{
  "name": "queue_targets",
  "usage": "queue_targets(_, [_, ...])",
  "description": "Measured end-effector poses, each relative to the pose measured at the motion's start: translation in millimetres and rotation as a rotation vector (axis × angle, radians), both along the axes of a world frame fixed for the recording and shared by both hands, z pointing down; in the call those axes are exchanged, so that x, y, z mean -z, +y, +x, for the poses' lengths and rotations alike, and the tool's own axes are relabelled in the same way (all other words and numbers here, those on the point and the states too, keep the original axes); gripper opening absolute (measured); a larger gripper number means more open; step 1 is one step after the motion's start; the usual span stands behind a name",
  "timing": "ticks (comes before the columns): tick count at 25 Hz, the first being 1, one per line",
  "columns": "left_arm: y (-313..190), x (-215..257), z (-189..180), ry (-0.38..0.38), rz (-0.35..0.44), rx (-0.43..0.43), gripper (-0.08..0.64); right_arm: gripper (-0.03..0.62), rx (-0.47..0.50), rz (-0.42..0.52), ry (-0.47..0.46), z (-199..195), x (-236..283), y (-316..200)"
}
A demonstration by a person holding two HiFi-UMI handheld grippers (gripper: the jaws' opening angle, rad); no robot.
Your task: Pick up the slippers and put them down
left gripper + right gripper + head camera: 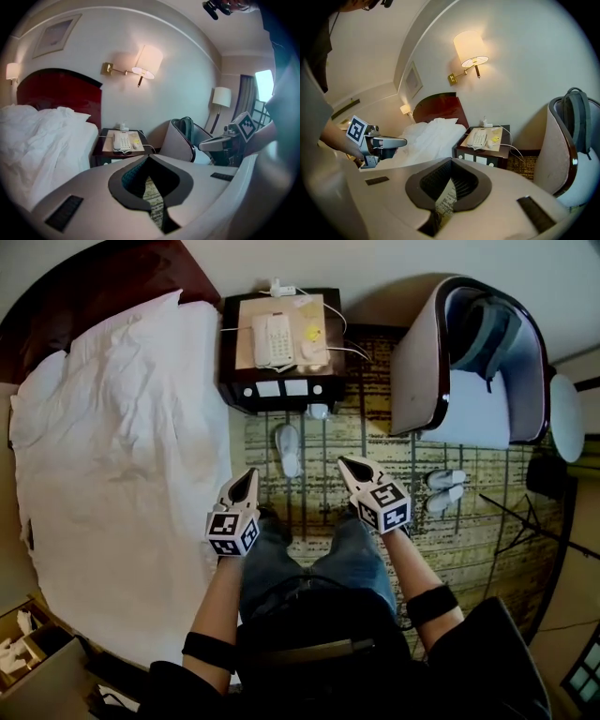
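On the carpet [309, 493] the slippers [444, 490] are lying untouched, left gripper [247, 474] and right gripper [346, 464] just hovering closed and empty.

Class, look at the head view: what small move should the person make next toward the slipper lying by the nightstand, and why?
Probably open the left tongs and lower them toward the white slipper on the carpet just ahead. Those tongs are shut and empty, so nothing can be gripped until they part.

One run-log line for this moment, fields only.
phase: pre-pickup | left hand-held gripper: shut, empty | right hand-held gripper: shut, empty | slipper: on carpet by nightstand | slipper pair: on carpet by armchair
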State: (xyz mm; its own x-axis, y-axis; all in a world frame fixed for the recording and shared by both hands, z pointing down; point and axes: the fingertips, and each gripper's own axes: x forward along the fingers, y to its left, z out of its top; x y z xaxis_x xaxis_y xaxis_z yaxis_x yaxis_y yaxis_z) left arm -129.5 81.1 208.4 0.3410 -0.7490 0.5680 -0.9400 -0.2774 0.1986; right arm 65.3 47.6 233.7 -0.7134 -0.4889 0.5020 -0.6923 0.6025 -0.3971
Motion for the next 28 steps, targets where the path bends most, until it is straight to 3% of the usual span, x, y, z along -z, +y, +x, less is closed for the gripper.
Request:
queue_targets(4, [-5,-37,1,0.057,-0.051,0.032,0.002,0.000,0.017,-0.001,0.018,-11,-23,-11])
queue_targets(10, [-10,-108,-8,0.071,-0.139,-0.021,0.002,0.000,-0.068,-0.042,0.030,-35,-84,-26])
queue_targets(18, [-4,-244,-23,0.165,-0.293,0.019,0.183,0.000,-0.059,-0.142,0.080,-89,-201,-7])
queue_targets(23, [7,-352,-26,0.220,-0.381,0.016,0.237,0.000,-0.029,-0.171,0.116,-110,-279,-2])
queue_targets(28, [15,-458,-37,0.225,-0.462,0.036,0.296,0.000,-0.017,-0.197,0.154,-111,-368,-5])
